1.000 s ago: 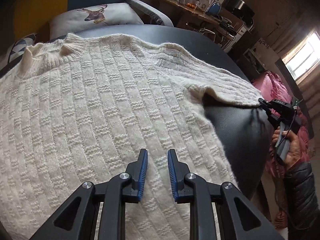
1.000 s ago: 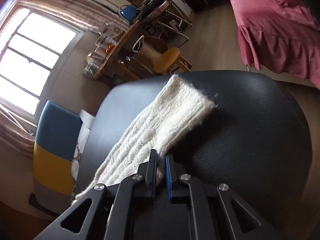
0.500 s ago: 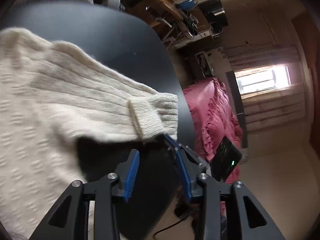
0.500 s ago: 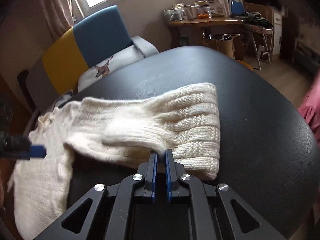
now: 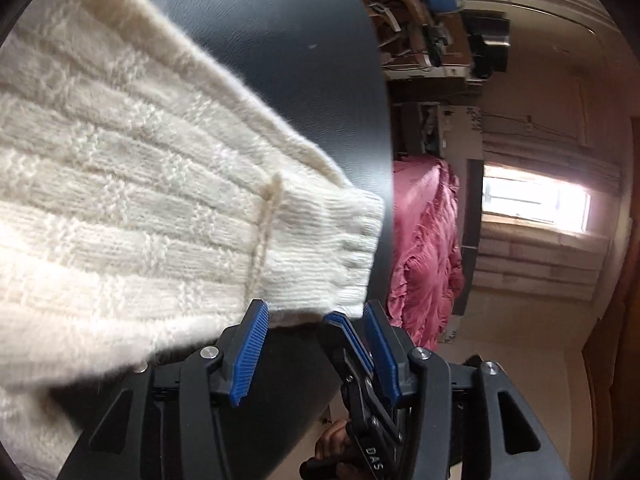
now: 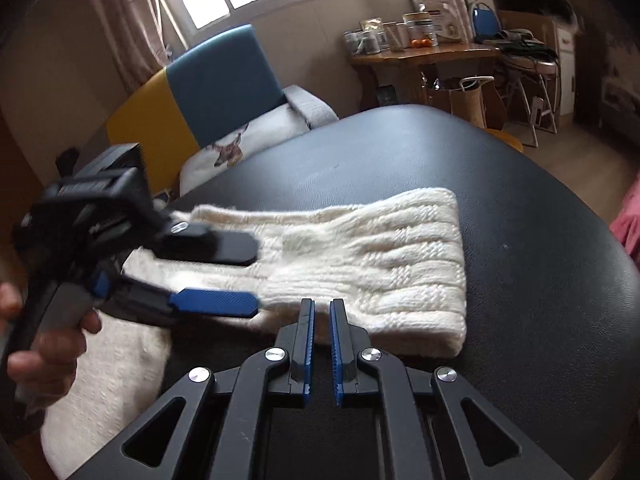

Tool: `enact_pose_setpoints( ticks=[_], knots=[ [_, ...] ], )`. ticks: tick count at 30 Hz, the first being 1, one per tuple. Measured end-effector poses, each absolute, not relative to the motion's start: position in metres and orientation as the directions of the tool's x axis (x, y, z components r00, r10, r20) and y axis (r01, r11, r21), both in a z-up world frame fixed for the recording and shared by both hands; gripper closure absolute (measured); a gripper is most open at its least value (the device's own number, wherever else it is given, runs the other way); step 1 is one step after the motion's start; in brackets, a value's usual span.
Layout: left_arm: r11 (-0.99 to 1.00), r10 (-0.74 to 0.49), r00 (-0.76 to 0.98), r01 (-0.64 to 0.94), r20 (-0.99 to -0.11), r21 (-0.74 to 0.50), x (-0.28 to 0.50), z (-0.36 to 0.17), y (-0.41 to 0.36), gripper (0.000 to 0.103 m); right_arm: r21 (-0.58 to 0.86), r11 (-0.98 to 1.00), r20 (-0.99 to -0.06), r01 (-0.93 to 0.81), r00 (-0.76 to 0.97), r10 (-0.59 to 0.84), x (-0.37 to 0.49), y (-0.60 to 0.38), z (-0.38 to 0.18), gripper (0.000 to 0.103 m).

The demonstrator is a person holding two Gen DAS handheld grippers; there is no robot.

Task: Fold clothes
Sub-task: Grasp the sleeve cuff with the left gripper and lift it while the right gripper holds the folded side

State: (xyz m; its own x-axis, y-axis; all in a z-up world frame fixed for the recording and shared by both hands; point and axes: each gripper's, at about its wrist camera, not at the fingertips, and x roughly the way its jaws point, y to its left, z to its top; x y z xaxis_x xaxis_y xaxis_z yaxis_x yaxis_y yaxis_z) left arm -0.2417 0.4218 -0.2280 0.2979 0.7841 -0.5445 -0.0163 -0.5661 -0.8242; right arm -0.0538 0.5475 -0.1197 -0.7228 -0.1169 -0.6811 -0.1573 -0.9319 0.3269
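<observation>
Pink bedspread only in left view

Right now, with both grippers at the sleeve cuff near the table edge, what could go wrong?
1. The left gripper is open around the cuff right beside the right gripper; closing could clash fingers or pinch only fuzz.
2. The right gripper looks nearly shut on the sleeve edge; a thin bite may slip.
3. The cuff lies at the table rim; a tug could drag it off.
</observation>
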Motion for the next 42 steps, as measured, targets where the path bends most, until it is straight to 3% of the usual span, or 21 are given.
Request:
enact_pose_setpoints(
  ticks=[7,8,11,15,17,20,21,24,29,32,34,35,38,42],
  knots=[
    [-0.587,0.770,0.275,-0.051,-0.576,-0.808,-0.234,-0.223,0.417,0.053,0.333,-0.916,-0.672,-0.225,-0.738,-0.063,-0.050,0.562,-0.115,0.092],
    [-0.587,0.771,0.276,-0.041,-0.574,-0.809,-0.234,-0.224,0.417,0.053,0.331,-0.914,-0.681,-0.235,-0.730,-0.059,-0.052,0.564,-0.117,0.084],
    [-0.584,0.782,0.271,0.007,-0.561,-0.812,-0.237,-0.231,0.421,0.053,0.368,-0.900,-0.705,-0.234,-0.701,-0.105,-0.058,0.569,-0.127,0.049],
    [-0.597,0.789,0.205,0.032,-0.580,-0.801,-0.240,-0.229,0.430,0.058,0.383,-0.894,-0.704,-0.235,-0.701,-0.117,-0.059,0.567,-0.133,0.050],
    [-0.625,0.764,0.207,0.004,-0.611,-0.781,-0.238,-0.228,0.441,0.063,0.390,-0.889,-0.704,-0.241,-0.700,-0.119,-0.057,0.570,-0.134,0.071],
    [-0.637,0.754,0.238,0.039,-0.612,-0.770,-0.233,-0.229,0.449,0.066,0.407,-0.882,-0.694,-0.239,-0.709,-0.128,-0.052,0.575,-0.137,0.083],
    [-0.644,0.748,0.233,0.034,-0.621,-0.764,-0.232,-0.227,0.449,0.075,0.392,-0.889,-0.696,-0.236,-0.708,-0.120,-0.051,0.574,-0.136,0.087],
    [-0.671,0.723,0.182,-0.045,-0.666,-0.740,-0.231,-0.216,0.449,0.089,0.373,-0.899,-0.696,-0.231,-0.710,-0.106,-0.049,0.572,-0.133,0.087],
    [-0.650,0.727,0.161,-0.152,-0.668,-0.744,-0.229,-0.199,0.446,0.092,0.412,-0.880,-0.675,-0.238,-0.728,-0.119,-0.043,0.574,-0.126,0.085],
    [-0.591,0.780,0.128,-0.177,-0.613,-0.787,-0.230,-0.182,0.431,0.093,0.435,-0.867,-0.662,-0.242,-0.739,-0.125,-0.040,0.575,-0.122,0.085],
    [-0.554,0.812,0.091,-0.191,-0.577,-0.810,-0.236,-0.165,0.414,0.093,0.450,-0.859,-0.653,-0.244,-0.746,-0.130,-0.037,0.576,-0.119,0.081],
    [-0.531,0.831,0.071,-0.193,-0.552,-0.825,-0.241,-0.154,0.405,0.093,0.458,-0.855,-0.648,-0.245,-0.750,-0.132,-0.036,0.576,-0.118,0.074],
    [-0.474,0.876,-0.016,-0.218,-0.482,-0.853,-0.258,-0.112,0.373,0.093,0.541,-0.802,-0.603,-0.251,-0.781,-0.162,-0.026,0.582,-0.109,0.038],
    [-0.439,0.898,-0.119,-0.243,-0.423,-0.865,-0.283,-0.061,0.324,0.093,0.799,-0.568,-0.430,-0.196,-0.847,-0.313,-0.018,0.591,-0.116,0.022]
  ],
)
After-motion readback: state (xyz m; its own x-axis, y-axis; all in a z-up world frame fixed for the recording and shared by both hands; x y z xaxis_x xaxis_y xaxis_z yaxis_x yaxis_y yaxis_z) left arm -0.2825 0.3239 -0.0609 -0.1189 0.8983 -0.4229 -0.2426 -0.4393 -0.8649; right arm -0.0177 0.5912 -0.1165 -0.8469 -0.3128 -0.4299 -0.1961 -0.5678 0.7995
